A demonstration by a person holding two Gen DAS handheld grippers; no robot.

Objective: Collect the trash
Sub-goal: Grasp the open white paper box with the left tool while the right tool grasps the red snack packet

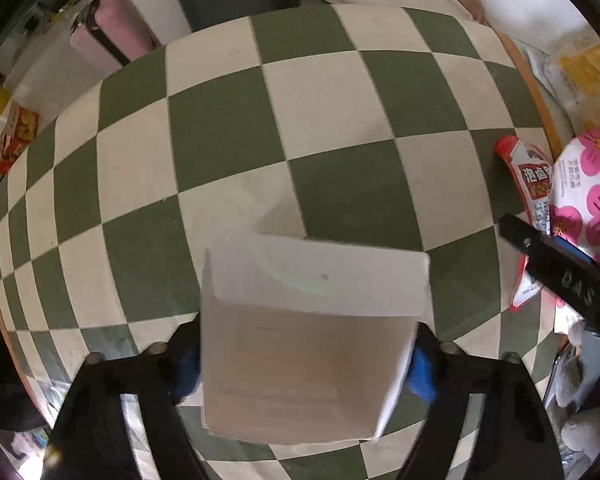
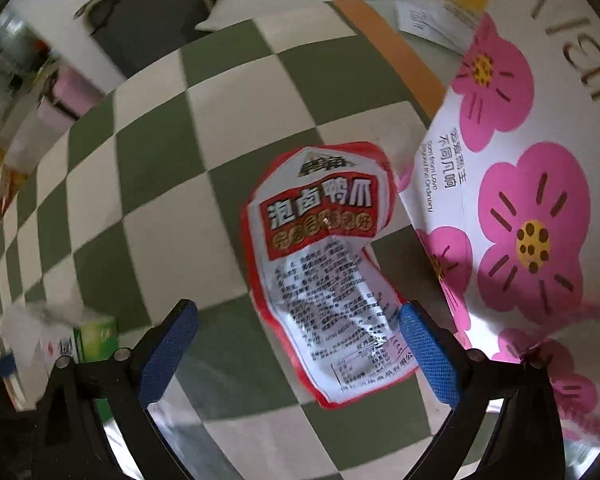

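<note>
The crumpled red-and-white foil snack wrapper (image 2: pixel 332 268) lies flat on the green-and-cream checked bench (image 2: pixel 148 184), its right edge just beside a white paper bag printed with pink flowers (image 2: pixel 532 208). Judging by its creases, it is very light, limp and rather slick, so it would likely slide or fold under a push; the near end, which sits between the blue pads, or a raised crease looks the best place to pinch.

The right gripper (image 2: pixel 300 344) hovers over that near end with its jaws spread wide, one on each side of the wrapper, holding nothing; whether the right pad touches the foil is unclear.

The left gripper (image 1: pixel 306 360) has its jaws closed against the sides of a small white cardboard box (image 1: pixel 312 340), light and stiff-walled, held above the bench (image 1: pixel 228 128).
</note>
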